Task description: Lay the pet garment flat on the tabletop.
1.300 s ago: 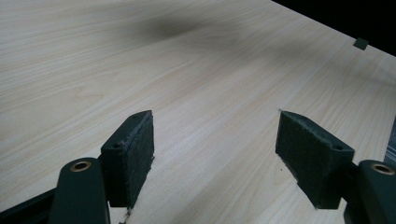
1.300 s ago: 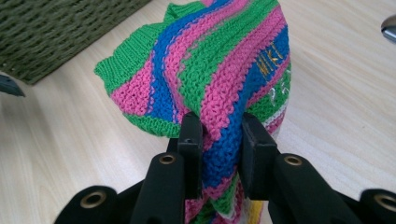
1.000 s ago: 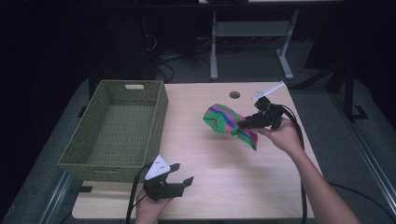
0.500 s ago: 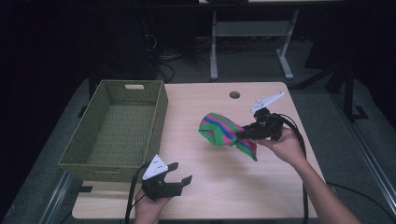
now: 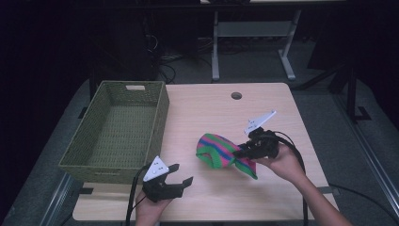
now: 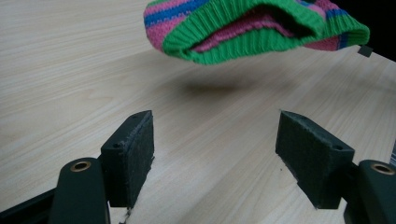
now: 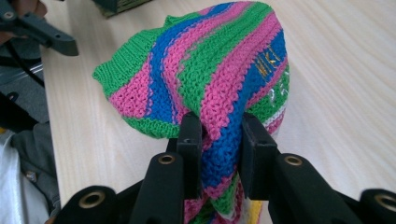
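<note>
Striped knit hat hangs off the desk near its front right, pinched in my right tool by a fold so the cuff droops open. Left tool waits wide at the front edge beside the green basket, probably to take the cuff.

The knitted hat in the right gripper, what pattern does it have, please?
Pink, green and blue stripes on the hat; clearest in the right gripper view.

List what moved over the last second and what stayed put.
The right gripper, shut on the striped knit hat throughout, carried it off the far right part of the table toward the person and a little leftward, to hang above the wood in front of the left gripper. The left gripper stayed low near the front edge, jaws open and empty. The green basket did not move.
</note>
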{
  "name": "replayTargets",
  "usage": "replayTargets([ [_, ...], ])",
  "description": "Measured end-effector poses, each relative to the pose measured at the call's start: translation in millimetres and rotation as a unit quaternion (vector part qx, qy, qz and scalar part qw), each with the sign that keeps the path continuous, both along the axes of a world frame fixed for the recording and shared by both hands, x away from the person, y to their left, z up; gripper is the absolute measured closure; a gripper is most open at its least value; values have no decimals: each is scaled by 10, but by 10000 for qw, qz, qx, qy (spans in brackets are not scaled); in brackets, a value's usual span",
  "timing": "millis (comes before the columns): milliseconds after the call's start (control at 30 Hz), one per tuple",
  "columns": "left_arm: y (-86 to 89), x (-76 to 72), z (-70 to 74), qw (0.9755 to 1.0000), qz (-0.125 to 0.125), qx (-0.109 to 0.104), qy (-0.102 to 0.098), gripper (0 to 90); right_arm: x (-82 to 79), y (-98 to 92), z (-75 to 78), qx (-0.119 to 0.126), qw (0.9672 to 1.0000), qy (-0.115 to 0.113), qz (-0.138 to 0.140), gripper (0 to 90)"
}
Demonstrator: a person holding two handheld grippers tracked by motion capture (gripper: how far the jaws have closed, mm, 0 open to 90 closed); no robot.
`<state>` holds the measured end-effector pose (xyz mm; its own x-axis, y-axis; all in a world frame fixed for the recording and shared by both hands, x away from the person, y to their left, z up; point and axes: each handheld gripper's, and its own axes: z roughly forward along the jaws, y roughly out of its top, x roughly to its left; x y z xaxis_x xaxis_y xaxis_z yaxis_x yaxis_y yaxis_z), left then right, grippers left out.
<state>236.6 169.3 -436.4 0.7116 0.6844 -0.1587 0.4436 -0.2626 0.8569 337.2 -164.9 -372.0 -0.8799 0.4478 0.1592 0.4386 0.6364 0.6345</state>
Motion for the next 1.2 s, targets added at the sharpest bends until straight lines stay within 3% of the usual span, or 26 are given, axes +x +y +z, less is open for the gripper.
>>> replayTargets([
  [233,2,-13,5,10000,40,-64,-47,277,-124,110,-90,-170,9995,16,248,722],
  [567,-7,-10,1,10000,7,-27,-25,277,-207,317,-538,-480,9964,409,565,713],
  [833,-2,-15,1,10000,-8,-22,-18,277,-292,410,-681,-639,9946,477,668,685],
  [1200,-15,-17,2,10000,-24,-9,-34,277,-326,390,-772,-506,9941,442,857,542],
])
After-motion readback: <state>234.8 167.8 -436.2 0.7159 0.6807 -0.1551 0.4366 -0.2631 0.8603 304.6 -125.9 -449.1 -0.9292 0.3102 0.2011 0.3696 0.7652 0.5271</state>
